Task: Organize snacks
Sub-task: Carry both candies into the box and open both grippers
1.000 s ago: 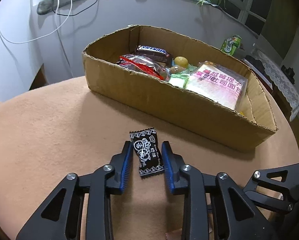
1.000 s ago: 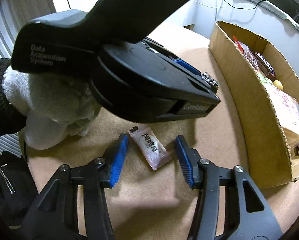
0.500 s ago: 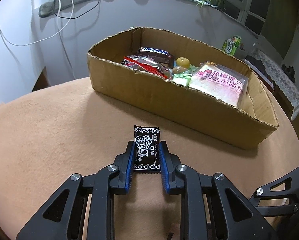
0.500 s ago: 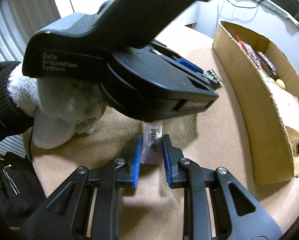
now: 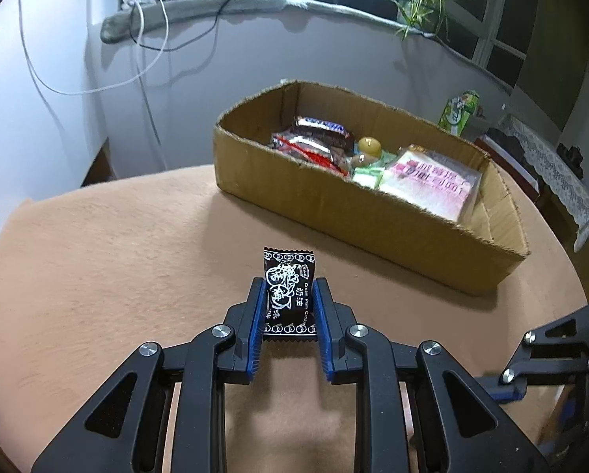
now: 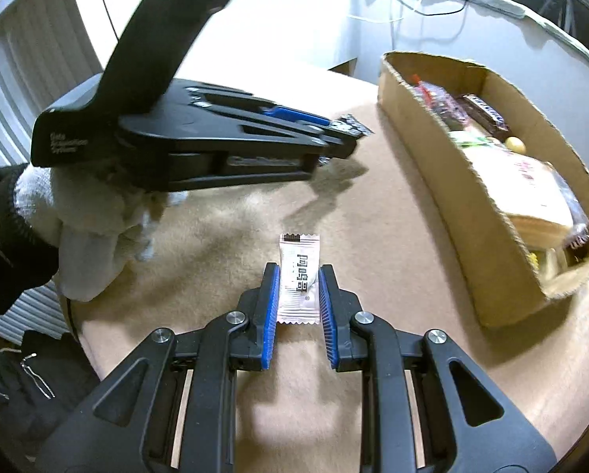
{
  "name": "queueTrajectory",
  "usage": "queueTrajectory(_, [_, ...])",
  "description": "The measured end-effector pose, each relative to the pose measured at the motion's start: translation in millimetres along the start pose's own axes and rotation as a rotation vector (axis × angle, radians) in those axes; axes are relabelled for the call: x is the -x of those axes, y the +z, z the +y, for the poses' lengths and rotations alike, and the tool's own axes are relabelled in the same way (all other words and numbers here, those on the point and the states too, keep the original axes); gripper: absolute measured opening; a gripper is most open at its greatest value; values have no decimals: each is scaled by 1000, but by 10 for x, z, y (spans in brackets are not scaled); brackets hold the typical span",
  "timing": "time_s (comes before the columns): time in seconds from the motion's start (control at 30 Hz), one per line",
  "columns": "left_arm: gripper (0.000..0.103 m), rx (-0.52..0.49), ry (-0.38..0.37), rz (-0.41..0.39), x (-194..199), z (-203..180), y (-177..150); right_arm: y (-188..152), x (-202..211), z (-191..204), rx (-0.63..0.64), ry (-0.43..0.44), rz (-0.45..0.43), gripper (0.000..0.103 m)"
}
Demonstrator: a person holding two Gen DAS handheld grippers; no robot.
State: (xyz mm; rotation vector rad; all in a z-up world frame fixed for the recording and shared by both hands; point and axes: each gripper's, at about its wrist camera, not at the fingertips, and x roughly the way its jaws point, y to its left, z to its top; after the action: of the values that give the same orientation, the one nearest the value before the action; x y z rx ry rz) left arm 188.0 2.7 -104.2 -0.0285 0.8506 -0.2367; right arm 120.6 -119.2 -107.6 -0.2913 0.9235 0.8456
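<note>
Two handheld grippers work over a round table (image 5: 97, 260) covered in tan cloth.

The left gripper (image 5: 288, 295) is closed on a black candy (image 5: 288, 280), a small wrapper with white print. Its blue pads press the wrapper's two long sides, and the top edge of the wrapper sticks up past the fingertips. The candy appears lifted just clear of the cloth.

The right gripper (image 6: 299, 287) is closed on a pink candy (image 6: 299, 276), a pale wrapper with dark lettering. The pads clamp its sides, and its upper half juts out beyond the tips. A shadow lies on the cloth below it.

In the right wrist view, the left gripper crosses the upper left of the frame, held by a hand in a white glove (image 6: 89, 216) with a dark sleeve, the black candy showing at its tip.

A long, shallow cardboard box (image 5: 334, 205) sits on the far side of the table, ahead of and to the right of both grippers. It holds a chocolate bar (image 5: 324, 132), a red packet (image 5: 310, 151), a yellow ball-shaped sweet (image 5: 369, 146), a green packet (image 5: 367, 175) and a large pink bread bag (image 5: 432, 185).

Behind the table are a pale wall, white cables (image 5: 152, 39), and a plant (image 5: 416, 0) on the sill.
</note>
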Motion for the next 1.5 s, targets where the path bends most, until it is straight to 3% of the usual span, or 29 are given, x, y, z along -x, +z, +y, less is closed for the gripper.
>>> queueTrajectory(0.3, [22, -10, -21, -63, 254, -97, 98, -22, 393, -143, -63, -54, -87, 21])
queueTrajectory(0.77, [22, -38, -36, -134, 365, -300, 405, 240, 835, -785, -167, -176, -202, 21])
queueTrajectory(1.07, [22, -47, -45, -147, 256, -404, 643, 476, 857, -1156, -200, -239, -212, 21])
queueTrajectory(1.5, [22, -22, -29, -104, -92, -345, 928, 619, 602, -1589, -246, -248, -177, 21])
